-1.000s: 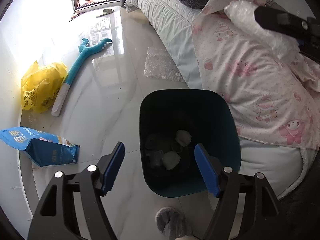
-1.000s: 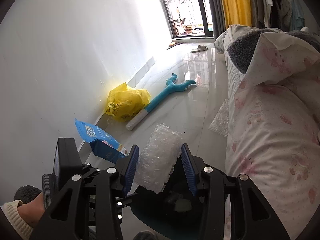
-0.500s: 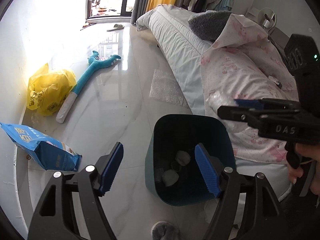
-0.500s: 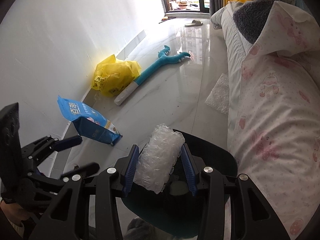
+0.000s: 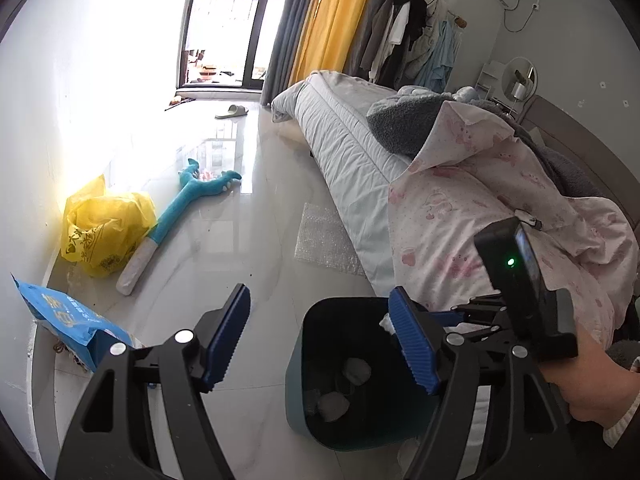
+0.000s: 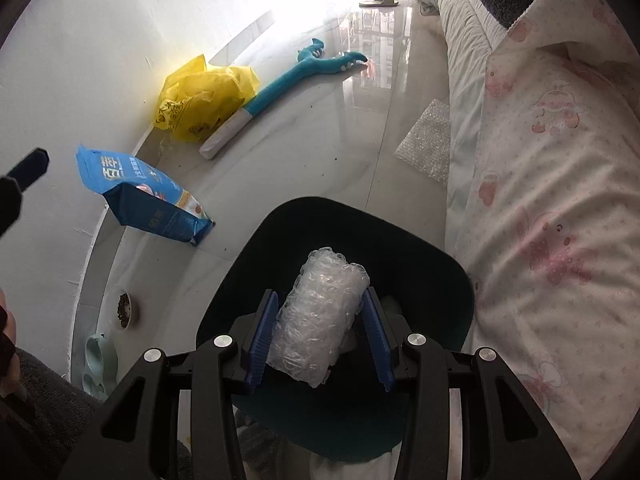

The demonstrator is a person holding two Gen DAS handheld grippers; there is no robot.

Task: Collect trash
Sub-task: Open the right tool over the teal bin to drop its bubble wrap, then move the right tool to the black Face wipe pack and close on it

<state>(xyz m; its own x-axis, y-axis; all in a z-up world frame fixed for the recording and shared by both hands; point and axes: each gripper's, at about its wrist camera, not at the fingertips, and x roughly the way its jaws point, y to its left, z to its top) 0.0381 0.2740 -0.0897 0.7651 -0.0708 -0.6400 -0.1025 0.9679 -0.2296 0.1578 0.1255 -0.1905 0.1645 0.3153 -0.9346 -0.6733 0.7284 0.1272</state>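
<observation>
The right gripper [image 6: 318, 330] pinches a roll of bubble wrap [image 6: 318, 316] between its blue pads, and it has moved forward since a second ago: then the roll hung short of the bin with the wall and floor behind it, now it sits directly above the open mouth of the dark teal bin [image 6: 436, 256], with the bin's rim showing on all sides of it. The left gripper [image 5: 320, 338] is spread wide and holds nothing; its view has tilted up from the bin, so the window and yellow curtain [image 5: 328, 20] now show, and the bin [image 5: 296, 396] sits lower right with crumpled paper balls [image 5: 333, 406] at its bottom. The right tool, seen from the left camera, has swung from the upper right corner down to just beside the bin's rim. On the floor, unmoved, lie a flat sheet of bubble wrap [image 6: 426, 142] beside the bed [image 6: 560, 200], a blue bag [image 6: 148, 196], a yellow plastic bag [image 6: 204, 100] and a teal plush toy [image 6: 288, 80].
</observation>
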